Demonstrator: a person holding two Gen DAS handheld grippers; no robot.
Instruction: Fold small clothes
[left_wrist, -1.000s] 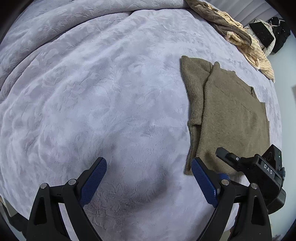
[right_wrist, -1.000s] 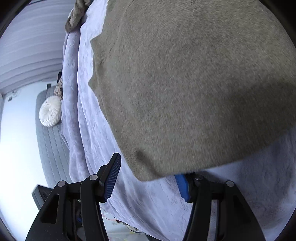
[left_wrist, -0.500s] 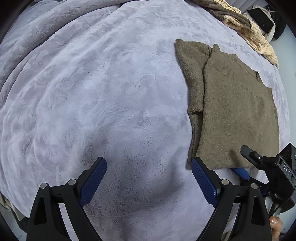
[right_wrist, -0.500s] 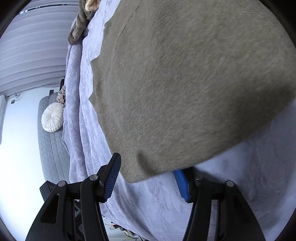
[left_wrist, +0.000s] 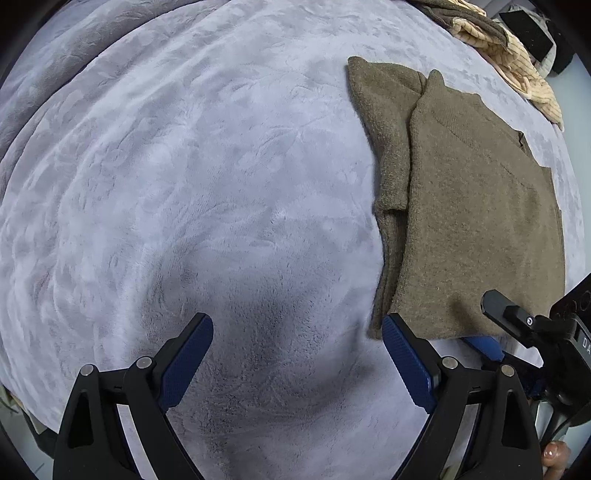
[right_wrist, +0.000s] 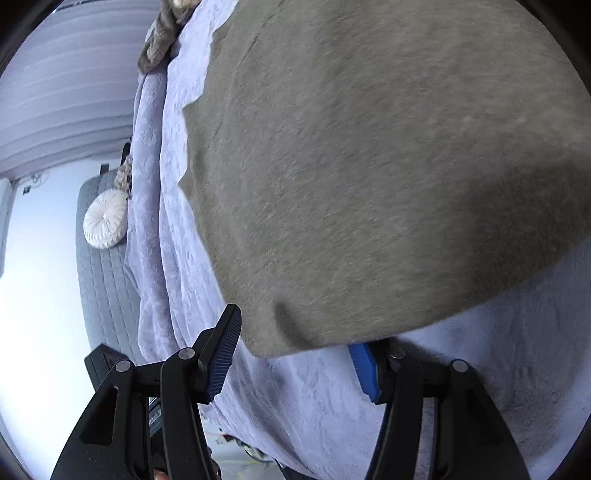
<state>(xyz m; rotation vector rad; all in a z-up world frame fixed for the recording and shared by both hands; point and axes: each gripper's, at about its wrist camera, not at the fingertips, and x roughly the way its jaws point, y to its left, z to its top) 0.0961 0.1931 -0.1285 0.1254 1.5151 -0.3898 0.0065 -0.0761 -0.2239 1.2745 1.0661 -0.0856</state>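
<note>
An olive-brown knit sweater (left_wrist: 480, 221) lies flat on the lilac plush blanket (left_wrist: 184, 184), its sleeves folded in. My left gripper (left_wrist: 295, 325) points down at bare blanket just left of the sweater, open and holding nothing. Its right pad (left_wrist: 406, 362) sits beside the sweater's near-left corner. My right gripper (left_wrist: 493, 330) is at the near hem, with one black finger above the knit and a blue pad under it. In the right wrist view the sweater (right_wrist: 369, 166) fills the top. The right gripper (right_wrist: 295, 332) is open with the hem's edge between its jaws.
A heap of cream and brown knitwear (left_wrist: 517, 48) lies at the far right of the bed. The bed's side drops off left of the sweater in the right wrist view, where a round white cushion (right_wrist: 105, 223) rests on a grey quilted seat. A person's fingertip (left_wrist: 552, 452) shows bottom right.
The left gripper has sunk closer to the blanket and shifted, so the sweater looms larger. The right gripper has rolled slightly at the hem; both stay as wide as before.
</note>
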